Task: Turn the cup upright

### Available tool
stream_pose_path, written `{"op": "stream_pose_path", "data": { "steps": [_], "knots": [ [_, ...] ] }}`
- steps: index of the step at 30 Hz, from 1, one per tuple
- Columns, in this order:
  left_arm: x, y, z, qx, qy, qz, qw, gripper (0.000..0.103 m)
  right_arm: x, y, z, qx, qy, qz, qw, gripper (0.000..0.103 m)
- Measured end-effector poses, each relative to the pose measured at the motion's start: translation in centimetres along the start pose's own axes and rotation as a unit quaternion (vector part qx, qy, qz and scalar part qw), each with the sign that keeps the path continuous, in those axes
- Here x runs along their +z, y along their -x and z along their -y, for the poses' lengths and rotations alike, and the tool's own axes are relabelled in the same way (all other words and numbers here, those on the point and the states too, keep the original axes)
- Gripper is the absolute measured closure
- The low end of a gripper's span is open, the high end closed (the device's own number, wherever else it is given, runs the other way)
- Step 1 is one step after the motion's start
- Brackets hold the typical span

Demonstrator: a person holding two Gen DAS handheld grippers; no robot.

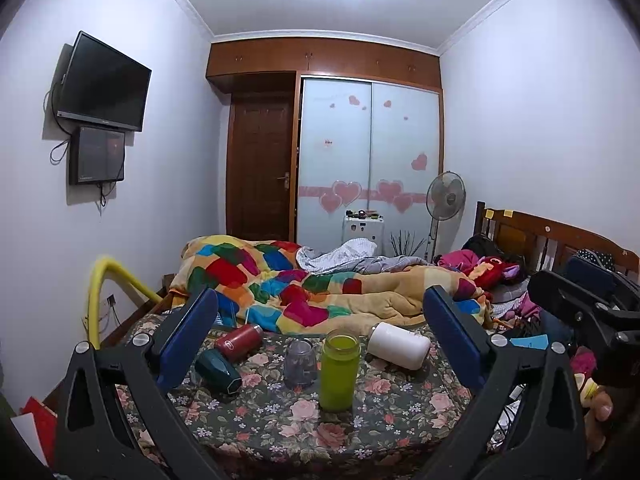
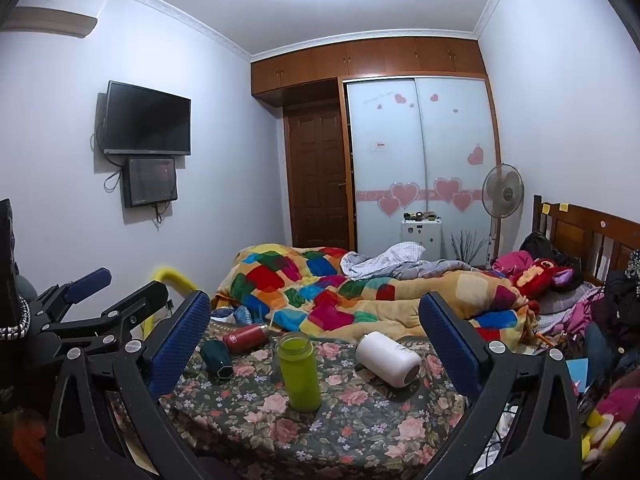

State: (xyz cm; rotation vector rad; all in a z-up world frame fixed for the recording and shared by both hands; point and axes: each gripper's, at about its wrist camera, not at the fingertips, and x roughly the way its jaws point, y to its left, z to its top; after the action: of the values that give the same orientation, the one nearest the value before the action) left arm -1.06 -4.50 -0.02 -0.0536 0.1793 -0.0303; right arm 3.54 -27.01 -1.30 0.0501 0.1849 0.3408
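Both grippers are held above the near edge of a bed covered by a floral sheet (image 1: 360, 432), fingers pointed toward the far wardrobe (image 1: 370, 160). The left gripper (image 1: 320, 340) is seen with its blue pads spread wide apart, nothing between them; the right gripper (image 2: 316, 344) is likewise spread wide and empty. On the sheet, five vessels are noted. A green bottle (image 1: 339, 370) stands upright, uncapped, near the middle. Just beside it on the left, a clear cup (image 1: 300, 364) stands on the sheet — which end is up cannot be told. A white cup (image 1: 398, 345) lies on its side to the right of the green bottle, its open end turned toward the right wrist camera. A dark teal cup (image 1: 218, 370) lies tipped over at the left, and a red bottle (image 1: 239, 342) lies on its side just behind it — the two close together. Behind all of these, a patchwork blanket (image 1: 304, 292) is heaped across the bed.
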Motion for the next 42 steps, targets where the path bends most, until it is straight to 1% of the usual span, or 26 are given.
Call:
{"op": "stream_pose_path", "data": {
  "steps": [22,42],
  "knots": [
    [-0.7,-0.6,0.6,0.0,0.0,-0.001,1.0,0.0,0.0,0.0,-0.2,0.002,0.002,-0.006,1.0,0.0],
    [-0.6,-0.7,0.7,0.001,0.001,-0.002,1.0,0.0,-1.0,0.1,0.0,0.003,-0.001,-0.011,1.0,0.0]
  ]
}}
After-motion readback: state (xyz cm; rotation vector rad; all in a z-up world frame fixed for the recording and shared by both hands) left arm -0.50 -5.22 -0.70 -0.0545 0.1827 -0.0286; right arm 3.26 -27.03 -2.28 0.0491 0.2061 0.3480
